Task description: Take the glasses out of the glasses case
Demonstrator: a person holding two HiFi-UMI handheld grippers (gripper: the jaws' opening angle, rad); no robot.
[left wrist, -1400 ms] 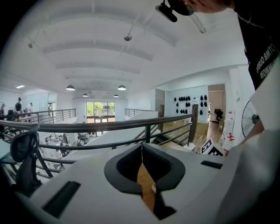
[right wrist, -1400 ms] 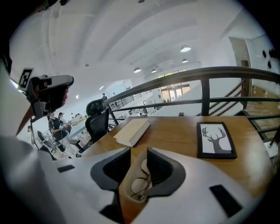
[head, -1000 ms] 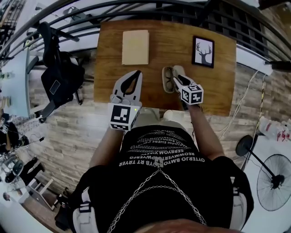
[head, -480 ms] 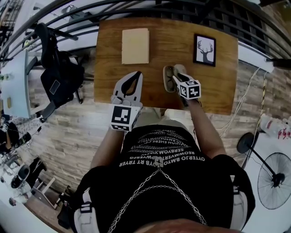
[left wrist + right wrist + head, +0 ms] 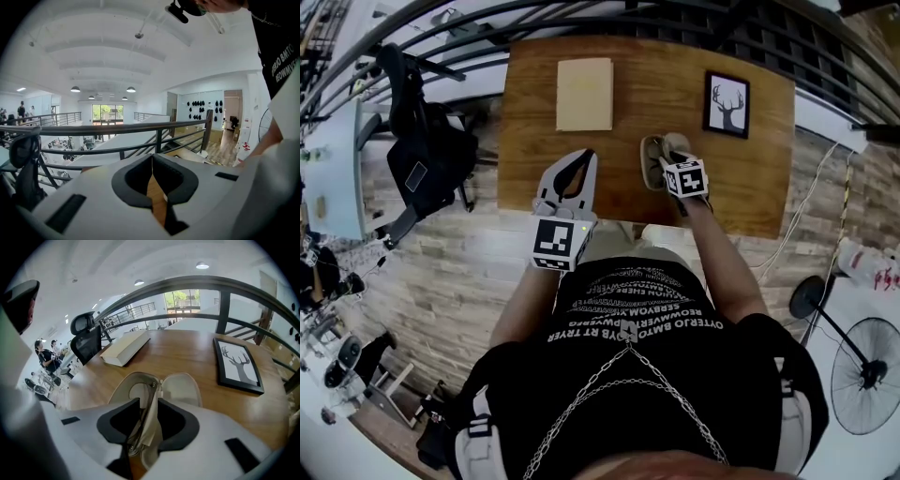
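Status by view, glasses removal not yet achieved

Head view: wooden table [image 5: 647, 89] carries a beige book [image 5: 585, 94] at 11 o'clock of centre and a framed deer picture [image 5: 727, 103] at 2 o'clock. The glasses case [image 5: 652, 164] lies open just right of centre, toward the near edge. The right gripper [image 5: 667, 161] points steeply down into it. The left gripper [image 5: 587, 156] hangs at 9 o'clock of the case, well apart from it and above the near edge.

Left gripper view: left gripper [image 5: 152, 161] has its jaws pressed together at the tips, with nothing between them and only table wood showing below.

Right gripper view: right gripper [image 5: 149, 405] has its jaws part-spread astride the middle ridge of the glasses case [image 5: 180, 387]. The glasses [image 5: 138, 392] sit in the half at 10 o'clock of the jaws, with a thin metal frame part running down between the pads. No pad is seen pressing on it.

Judgement: the case is open and the gripper is placed. Closing on the frame, lifting it clear and setting it down remain
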